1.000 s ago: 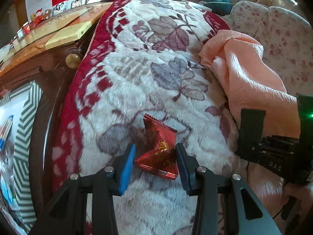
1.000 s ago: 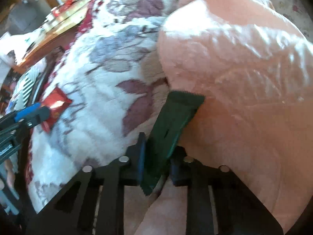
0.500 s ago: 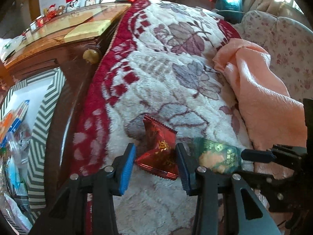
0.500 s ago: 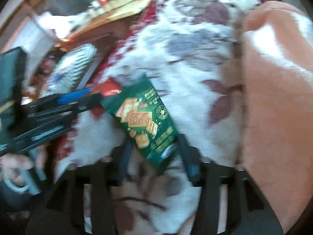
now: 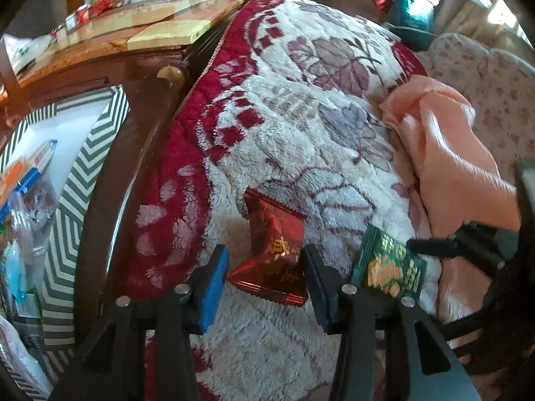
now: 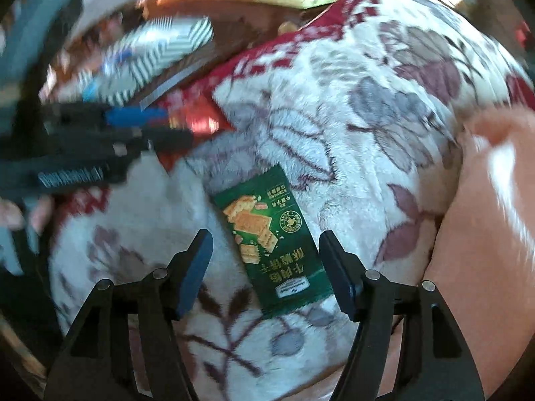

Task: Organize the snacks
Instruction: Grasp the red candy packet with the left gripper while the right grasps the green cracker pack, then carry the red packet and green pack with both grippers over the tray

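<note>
A red foil snack packet [image 5: 274, 254] sits between the blue pads of my left gripper [image 5: 265, 280], which is shut on it above the floral fleece blanket [image 5: 317, 107]. A green cracker packet [image 6: 271, 244] lies between the fingers of my right gripper [image 6: 265, 267], whose jaws stand wide apart around it; whether it rests on the blanket or touches one pad I cannot tell. It also shows in the left wrist view [image 5: 388, 267], just right of the red packet. The left gripper shows blurred at left in the right wrist view [image 6: 133, 123].
A striped box [image 5: 77, 180] with several snack packets stands at the left, beyond a dark wooden edge [image 5: 127, 153]. A peach cloth [image 5: 448, 167] lies on the right of the blanket. A wooden table [image 5: 133, 33] is at the back.
My right gripper swung left with the green packet, turned it flat, and its jaws opened wide. My left gripper moved left toward the striped box, still holding the red packet.
</note>
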A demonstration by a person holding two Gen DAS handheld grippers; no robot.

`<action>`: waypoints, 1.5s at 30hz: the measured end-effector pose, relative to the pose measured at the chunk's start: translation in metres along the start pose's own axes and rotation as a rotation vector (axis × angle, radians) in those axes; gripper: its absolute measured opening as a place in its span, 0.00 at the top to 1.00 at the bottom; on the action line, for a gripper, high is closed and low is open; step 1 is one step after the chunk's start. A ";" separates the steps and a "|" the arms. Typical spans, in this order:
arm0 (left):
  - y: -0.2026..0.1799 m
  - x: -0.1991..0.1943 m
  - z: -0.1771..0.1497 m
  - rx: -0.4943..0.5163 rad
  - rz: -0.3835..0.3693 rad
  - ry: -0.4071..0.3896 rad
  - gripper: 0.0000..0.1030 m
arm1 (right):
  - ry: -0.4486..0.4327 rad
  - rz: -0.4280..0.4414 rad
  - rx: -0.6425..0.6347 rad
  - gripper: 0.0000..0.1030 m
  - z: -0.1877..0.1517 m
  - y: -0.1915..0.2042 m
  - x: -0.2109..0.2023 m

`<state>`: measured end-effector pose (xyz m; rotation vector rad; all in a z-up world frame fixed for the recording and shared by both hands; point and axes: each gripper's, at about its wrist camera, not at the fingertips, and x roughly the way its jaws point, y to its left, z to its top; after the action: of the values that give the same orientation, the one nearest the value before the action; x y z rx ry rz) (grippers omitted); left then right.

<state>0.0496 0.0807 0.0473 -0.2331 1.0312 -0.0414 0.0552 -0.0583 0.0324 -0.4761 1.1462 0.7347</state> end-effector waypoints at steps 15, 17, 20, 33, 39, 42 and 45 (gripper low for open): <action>0.005 0.026 0.017 0.011 0.009 0.038 0.31 | -0.039 -0.010 0.150 0.58 -0.007 -0.015 0.005; 0.010 0.024 0.016 -0.007 0.011 0.023 0.48 | -0.057 -0.005 0.180 0.58 -0.010 -0.014 0.001; 0.019 0.017 0.013 -0.043 -0.033 0.019 0.49 | -0.079 0.007 0.217 0.58 -0.016 -0.014 -0.005; 0.032 -0.046 -0.012 -0.019 0.051 -0.079 0.59 | -0.115 0.054 0.201 0.59 -0.002 0.027 -0.018; 0.049 -0.058 -0.020 -0.032 0.053 -0.082 0.65 | -0.117 0.063 0.159 0.59 0.016 0.049 -0.020; 0.053 -0.060 -0.024 -0.038 0.037 -0.077 0.66 | -0.118 0.065 0.149 0.59 0.020 0.055 -0.023; 0.057 -0.060 -0.028 -0.064 -0.016 -0.062 0.67 | -0.117 0.063 0.150 0.59 0.020 0.057 -0.024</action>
<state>-0.0095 0.1402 0.0725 -0.2993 0.9698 -0.0157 0.0211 -0.0130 0.0638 -0.2683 1.1007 0.7152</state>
